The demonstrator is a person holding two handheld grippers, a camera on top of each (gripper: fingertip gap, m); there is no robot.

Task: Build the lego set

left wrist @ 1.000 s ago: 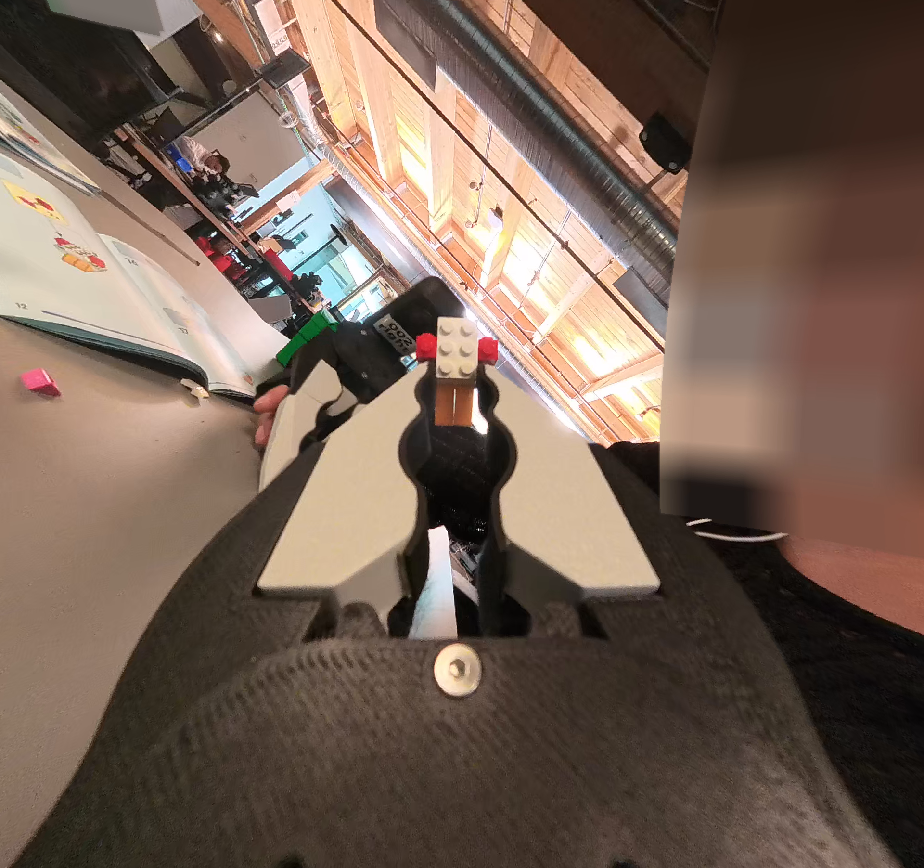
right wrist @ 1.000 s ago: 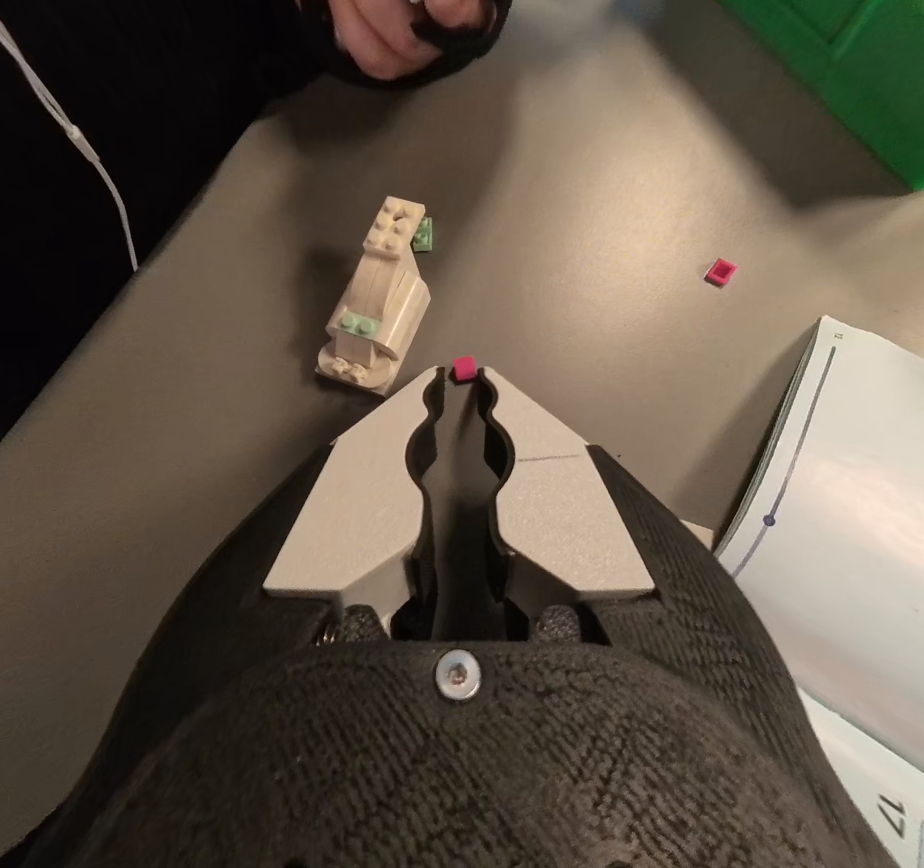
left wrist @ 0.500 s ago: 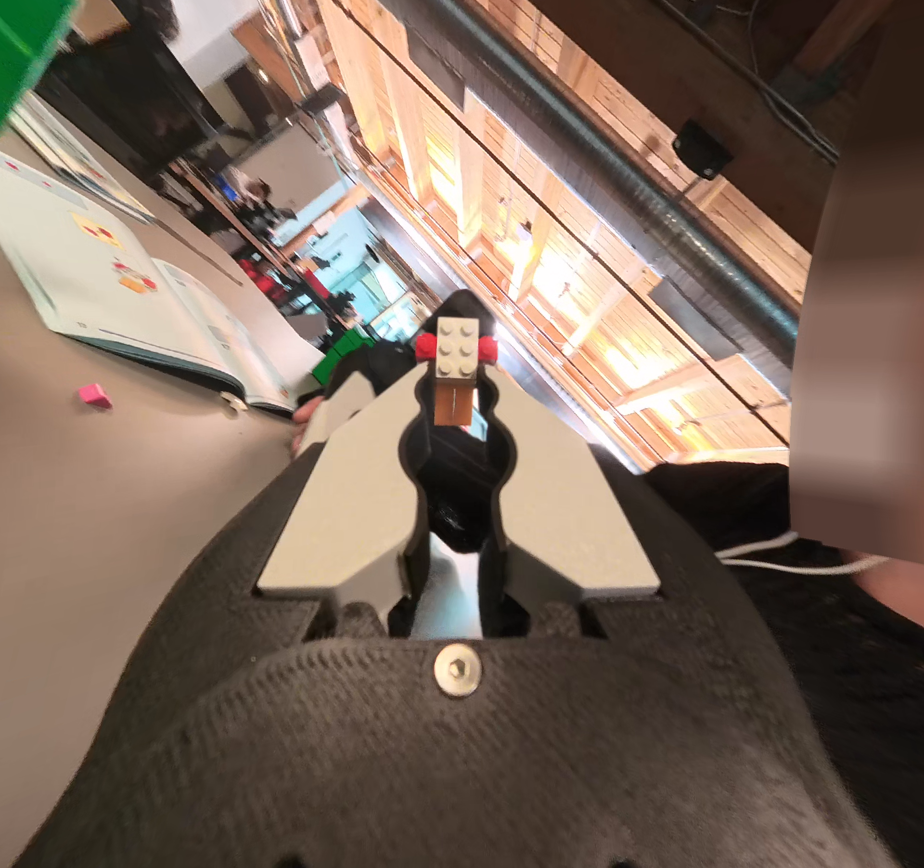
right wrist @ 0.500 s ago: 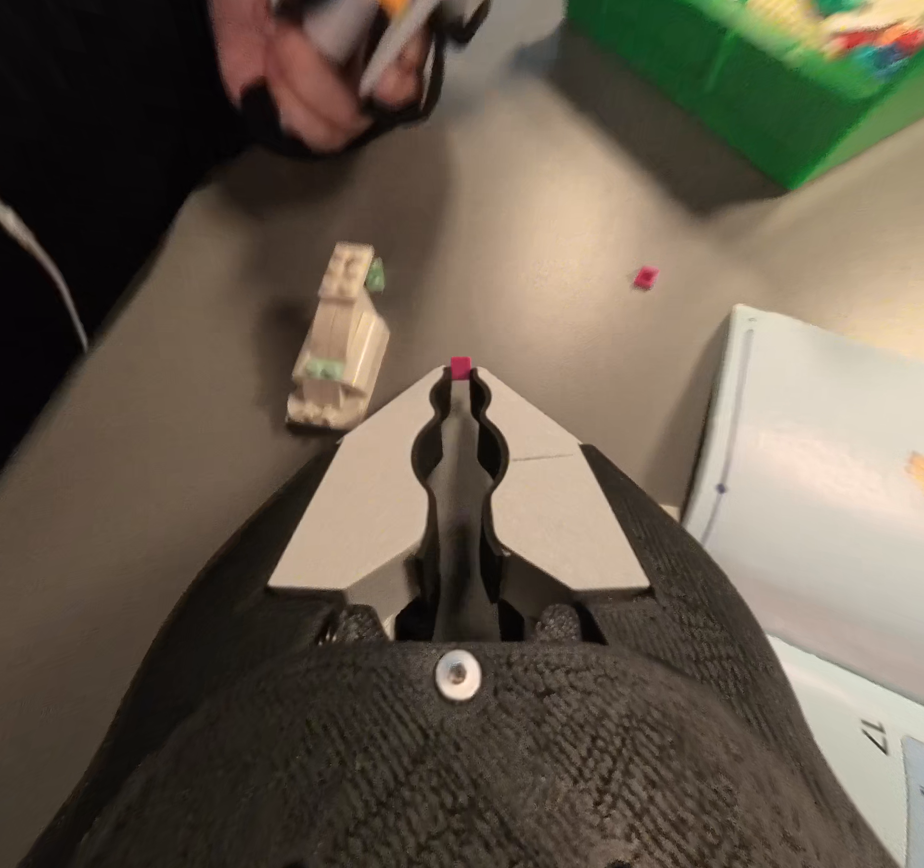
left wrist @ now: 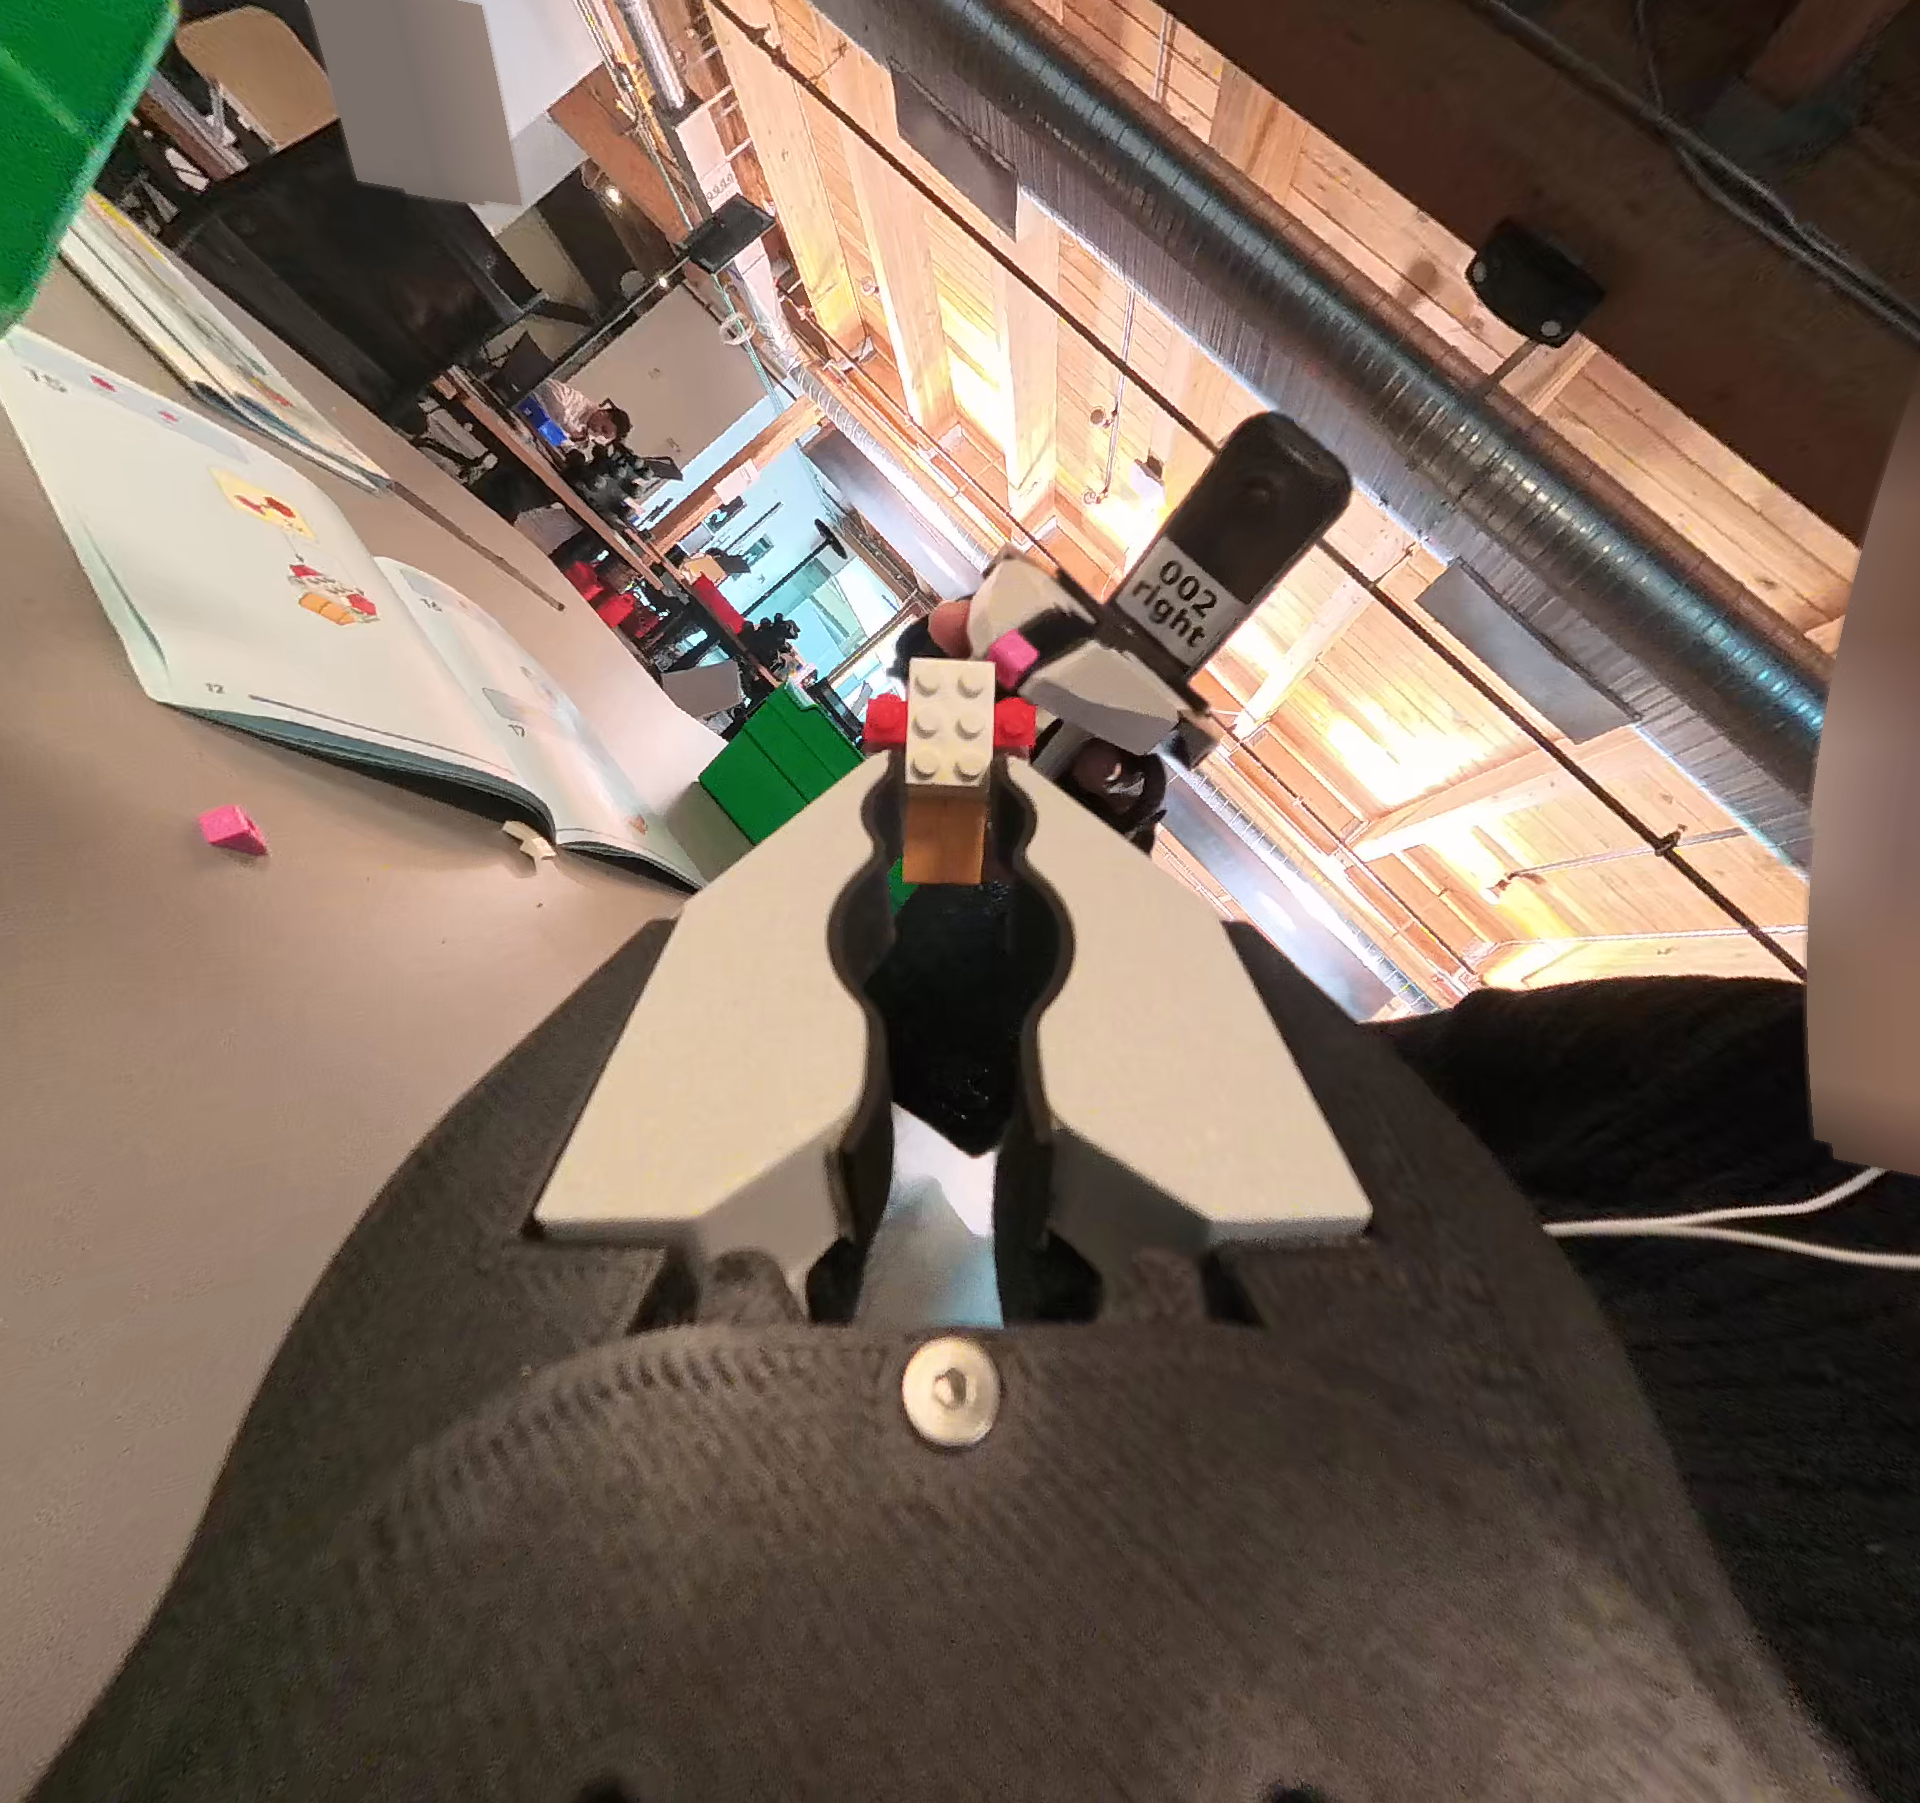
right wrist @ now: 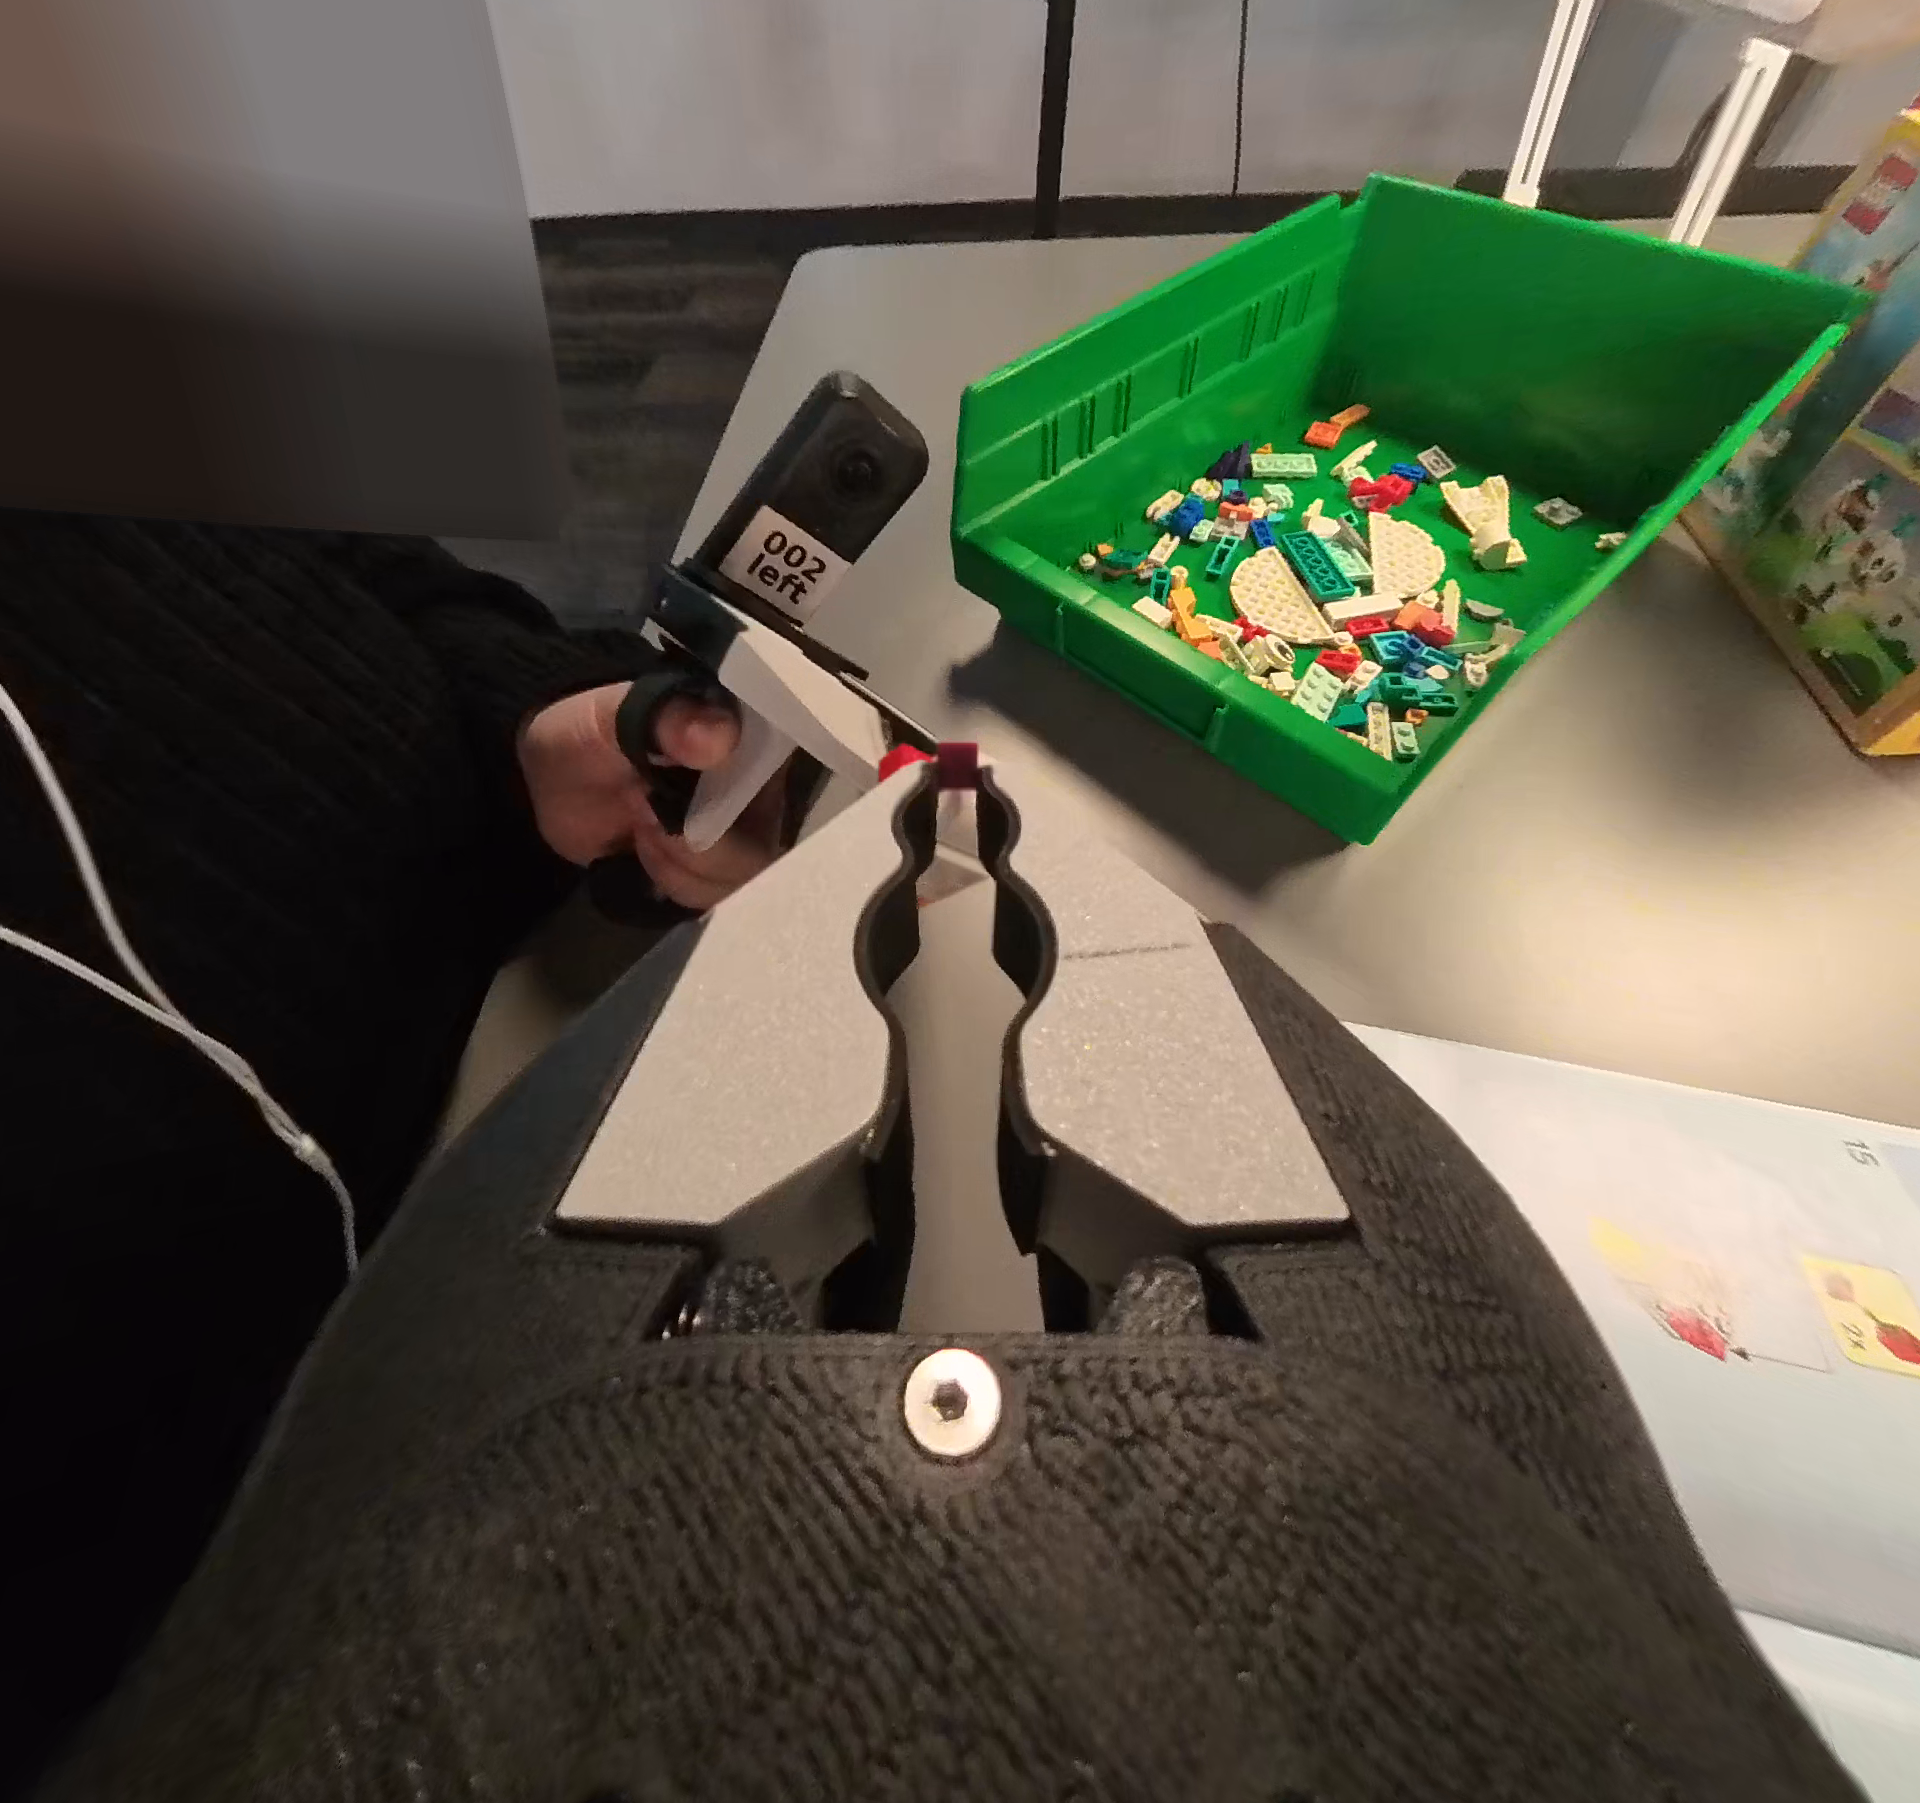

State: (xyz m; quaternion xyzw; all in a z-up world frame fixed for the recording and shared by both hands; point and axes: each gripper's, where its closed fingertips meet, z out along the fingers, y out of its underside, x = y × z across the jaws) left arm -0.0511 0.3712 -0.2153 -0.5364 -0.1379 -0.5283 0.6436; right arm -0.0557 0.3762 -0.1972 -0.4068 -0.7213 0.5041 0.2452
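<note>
My left gripper (left wrist: 948, 777) is shut on a small lego assembly (left wrist: 948, 730): a grey plate on top, red pieces on both sides, an orange block below. It is held up in the air. My right gripper (right wrist: 956, 785) is shut on a small magenta brick (right wrist: 957, 762). In the left wrist view the right gripper (left wrist: 1023, 667) comes in from the upper right and its magenta brick (left wrist: 1013, 653) is at the assembly's top right corner. In the right wrist view the left gripper (right wrist: 821, 714) meets mine tip to tip, with a bit of red showing.
A green bin (right wrist: 1558, 382) with several loose lego pieces stands on the grey table (right wrist: 1558, 901). An open instruction booklet (left wrist: 270, 610) lies on the table, also in the right wrist view (right wrist: 1714, 1286). A loose magenta brick (left wrist: 233, 830) lies near it. The set's box (right wrist: 1860, 506) stands far right.
My right gripper has risen from above the table with the magenta brick and swung up to the left gripper's assembly. The left gripper keeps the assembly raised.
</note>
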